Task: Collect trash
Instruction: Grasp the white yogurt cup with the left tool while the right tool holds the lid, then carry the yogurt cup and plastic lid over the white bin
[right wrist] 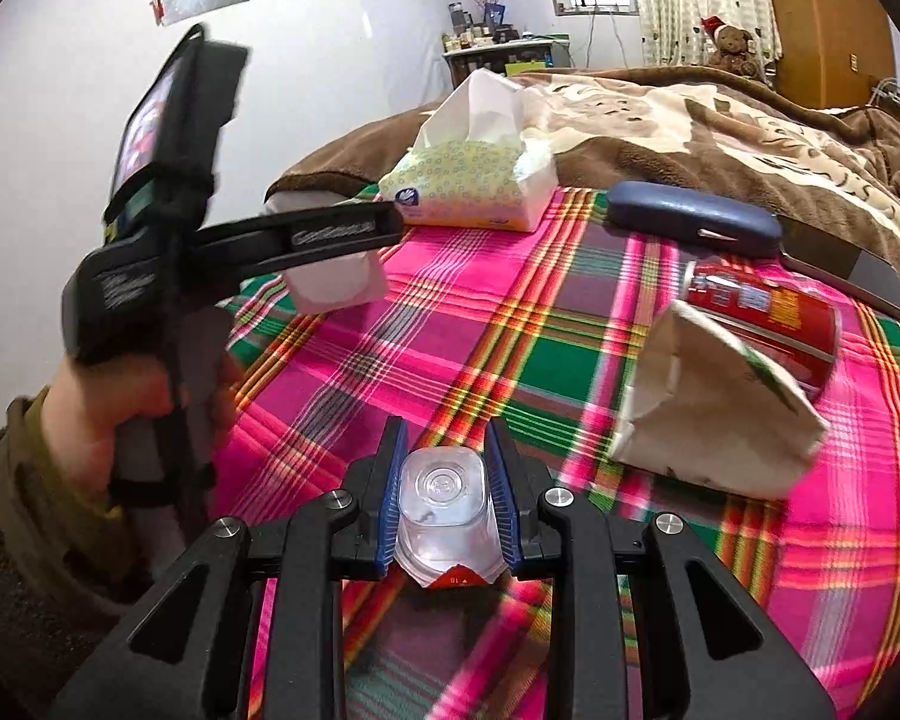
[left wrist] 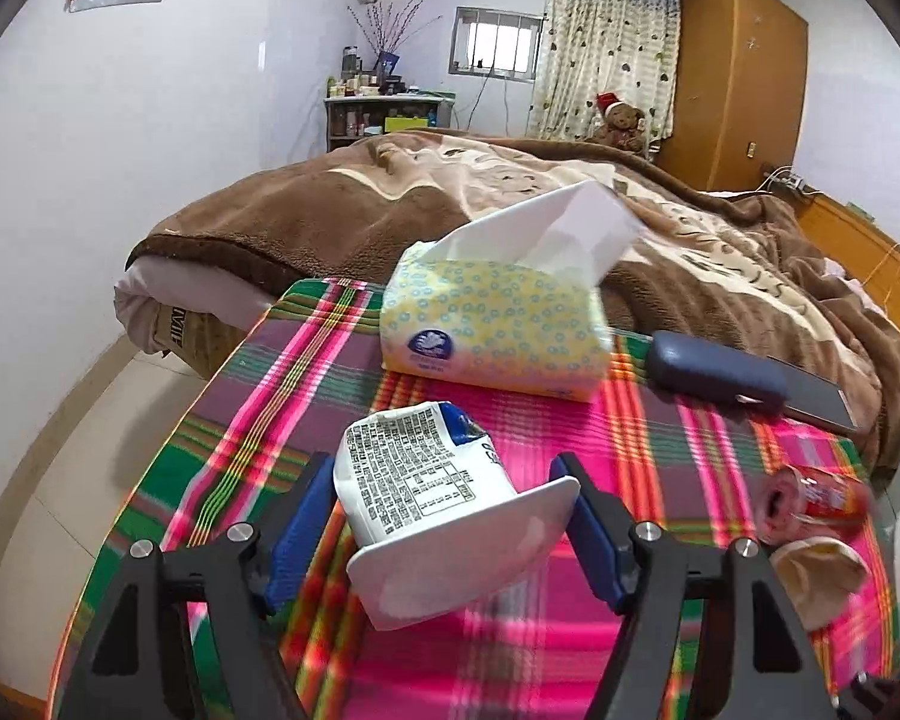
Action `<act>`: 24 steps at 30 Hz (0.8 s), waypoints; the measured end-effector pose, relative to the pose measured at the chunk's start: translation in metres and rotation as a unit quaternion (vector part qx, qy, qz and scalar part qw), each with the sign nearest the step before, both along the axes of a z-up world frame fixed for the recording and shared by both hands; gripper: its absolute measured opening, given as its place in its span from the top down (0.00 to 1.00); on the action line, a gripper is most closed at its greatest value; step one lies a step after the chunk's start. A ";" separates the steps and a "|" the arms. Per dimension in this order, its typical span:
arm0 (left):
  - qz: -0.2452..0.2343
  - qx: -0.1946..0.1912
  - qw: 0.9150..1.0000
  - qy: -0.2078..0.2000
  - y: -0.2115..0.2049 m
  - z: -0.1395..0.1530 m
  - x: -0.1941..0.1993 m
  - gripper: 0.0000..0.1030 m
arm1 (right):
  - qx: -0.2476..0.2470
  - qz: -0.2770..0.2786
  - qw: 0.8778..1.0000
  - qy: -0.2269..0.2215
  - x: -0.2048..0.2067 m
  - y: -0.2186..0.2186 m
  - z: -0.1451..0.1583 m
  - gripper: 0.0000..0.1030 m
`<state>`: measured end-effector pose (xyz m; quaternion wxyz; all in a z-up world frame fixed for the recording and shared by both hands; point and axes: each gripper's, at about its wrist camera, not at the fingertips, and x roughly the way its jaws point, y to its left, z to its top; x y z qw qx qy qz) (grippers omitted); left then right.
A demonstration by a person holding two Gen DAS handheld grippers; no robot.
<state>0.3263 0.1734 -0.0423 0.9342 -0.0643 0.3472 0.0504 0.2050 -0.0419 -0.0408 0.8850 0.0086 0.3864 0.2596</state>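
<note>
My left gripper [left wrist: 444, 498] is shut on a white plastic cup [left wrist: 426, 480] with a printed label, its blue pads pressing both sides. The right wrist view shows this gripper [right wrist: 354, 240] at the left with the cup [right wrist: 336, 285] held above the plaid cloth. Between the pads of my right gripper [right wrist: 447, 450] sits a small clear plastic bottle [right wrist: 444, 504] with a red label, and the gripper is shut on it. A crushed red can [right wrist: 762, 312] and a crumpled paper bag [right wrist: 714, 414] lie on the cloth at the right.
A plaid cloth [right wrist: 510, 312] covers the table. A tissue pack [right wrist: 474, 180], a blue glasses case [right wrist: 690, 219] and a dark flat device [right wrist: 852, 270] lie at its far edge. Behind is a bed with a brown blanket [left wrist: 330, 210]. A hand and sleeve [right wrist: 42, 468] hold the left gripper.
</note>
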 end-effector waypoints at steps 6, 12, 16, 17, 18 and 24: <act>-0.018 0.001 1.000 -0.014 -0.020 0.021 -0.033 0.29 | 0.005 -0.016 1.000 -0.009 -0.012 -0.022 0.010 0.74; -0.041 -0.002 0.999 -0.026 -0.043 0.040 -0.064 0.29 | 0.007 -0.031 0.999 -0.020 -0.023 -0.044 0.021 0.74; -0.052 0.002 0.998 -0.029 -0.059 0.048 -0.084 0.29 | 0.008 -0.042 0.999 -0.028 -0.032 -0.060 0.029 0.74; -0.057 0.006 0.998 -0.031 -0.064 0.050 -0.089 0.29 | 0.007 -0.043 0.999 -0.030 -0.034 -0.063 0.030 0.74; -0.060 0.007 0.998 -0.032 -0.068 0.052 -0.093 0.29 | 0.006 -0.044 0.998 -0.032 -0.036 -0.067 0.031 0.74; -0.082 0.010 0.996 -0.039 -0.095 0.060 -0.117 0.29 | 0.005 -0.061 0.997 -0.046 -0.045 -0.090 0.040 0.74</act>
